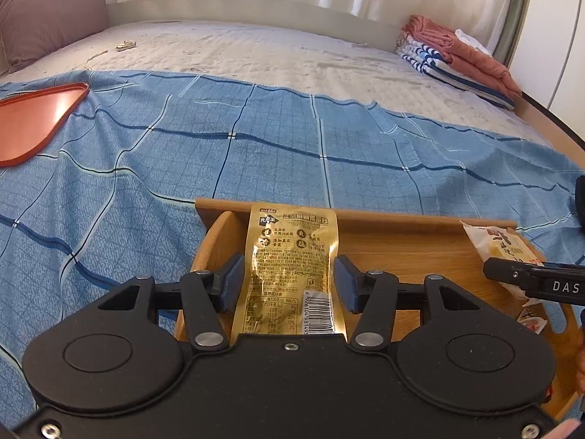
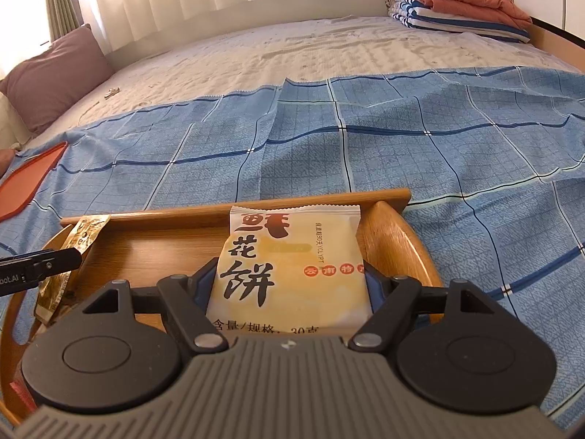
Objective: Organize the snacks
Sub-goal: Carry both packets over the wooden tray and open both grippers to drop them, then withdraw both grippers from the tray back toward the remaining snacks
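A gold snack packet (image 1: 292, 267) lies in the left end of a wooden tray (image 1: 395, 252). My left gripper (image 1: 289, 280) straddles it, with small gaps between its blue pads (image 1: 230, 281) and the packet. A white flower-cake packet (image 2: 289, 267) lies at the right end of the wooden tray (image 2: 153, 245). My right gripper (image 2: 290, 285) has its pads pressed against the packet's sides. The white packet (image 1: 501, 252) and the right gripper's finger show at the right of the left wrist view. The gold packet (image 2: 69, 256) shows at the left of the right wrist view.
The tray sits on a blue checked cloth (image 1: 256, 139) spread over a bed. An orange tray (image 1: 33, 120) lies at the left. Folded blankets (image 2: 460, 3) and a pillow (image 1: 47, 11) are at the bed's far side. Small wrappers (image 1: 532, 318) lie in the tray.
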Motion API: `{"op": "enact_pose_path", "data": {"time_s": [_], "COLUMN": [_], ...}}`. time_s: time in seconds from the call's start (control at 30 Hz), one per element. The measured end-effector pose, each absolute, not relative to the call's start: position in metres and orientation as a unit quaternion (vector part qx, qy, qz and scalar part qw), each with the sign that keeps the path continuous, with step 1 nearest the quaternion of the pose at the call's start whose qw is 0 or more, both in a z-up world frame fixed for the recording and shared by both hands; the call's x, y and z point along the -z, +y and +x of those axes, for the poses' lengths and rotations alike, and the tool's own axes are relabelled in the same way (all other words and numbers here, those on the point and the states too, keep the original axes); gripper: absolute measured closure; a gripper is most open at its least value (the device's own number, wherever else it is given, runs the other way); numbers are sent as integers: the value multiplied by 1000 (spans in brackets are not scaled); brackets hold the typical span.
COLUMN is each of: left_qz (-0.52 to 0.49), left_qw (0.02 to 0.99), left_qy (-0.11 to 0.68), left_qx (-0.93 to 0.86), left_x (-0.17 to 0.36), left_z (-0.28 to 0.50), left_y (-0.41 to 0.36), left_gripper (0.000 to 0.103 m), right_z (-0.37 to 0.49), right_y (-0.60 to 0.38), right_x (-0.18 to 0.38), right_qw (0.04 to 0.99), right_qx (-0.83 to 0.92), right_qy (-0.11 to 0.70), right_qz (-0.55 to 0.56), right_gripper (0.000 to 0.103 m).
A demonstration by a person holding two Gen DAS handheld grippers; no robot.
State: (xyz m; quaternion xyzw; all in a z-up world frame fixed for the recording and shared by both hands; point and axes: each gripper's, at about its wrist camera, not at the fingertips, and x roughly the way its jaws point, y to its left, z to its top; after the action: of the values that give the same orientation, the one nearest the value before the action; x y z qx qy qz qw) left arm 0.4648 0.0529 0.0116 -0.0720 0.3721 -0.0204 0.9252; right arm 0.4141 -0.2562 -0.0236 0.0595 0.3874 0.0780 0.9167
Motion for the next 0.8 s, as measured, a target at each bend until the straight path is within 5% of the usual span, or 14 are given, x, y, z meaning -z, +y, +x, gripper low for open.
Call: {"op": "enact_pose_path", "data": {"time_s": [0.27, 0.43, 0.8], "left_qz": [-63, -78, -34], "left_qw": [927, 927, 942], "left_qy": [370, 365, 332], "left_qx": [22, 41, 25], "left_x": [-11, -17, -68], "left_z": [466, 459, 401], "left_y": [48, 48, 40], "left_gripper": [46, 18, 9], "right_z": [419, 414, 359], "right_y": [-252, -252, -252], "right_x": [33, 28, -22], "right_qw": [918, 923, 936], "right_qx": [-74, -66, -87], "right_qy": [386, 375, 337], "right_qz": [52, 59, 59], "right_gripper": [23, 6, 0]}}
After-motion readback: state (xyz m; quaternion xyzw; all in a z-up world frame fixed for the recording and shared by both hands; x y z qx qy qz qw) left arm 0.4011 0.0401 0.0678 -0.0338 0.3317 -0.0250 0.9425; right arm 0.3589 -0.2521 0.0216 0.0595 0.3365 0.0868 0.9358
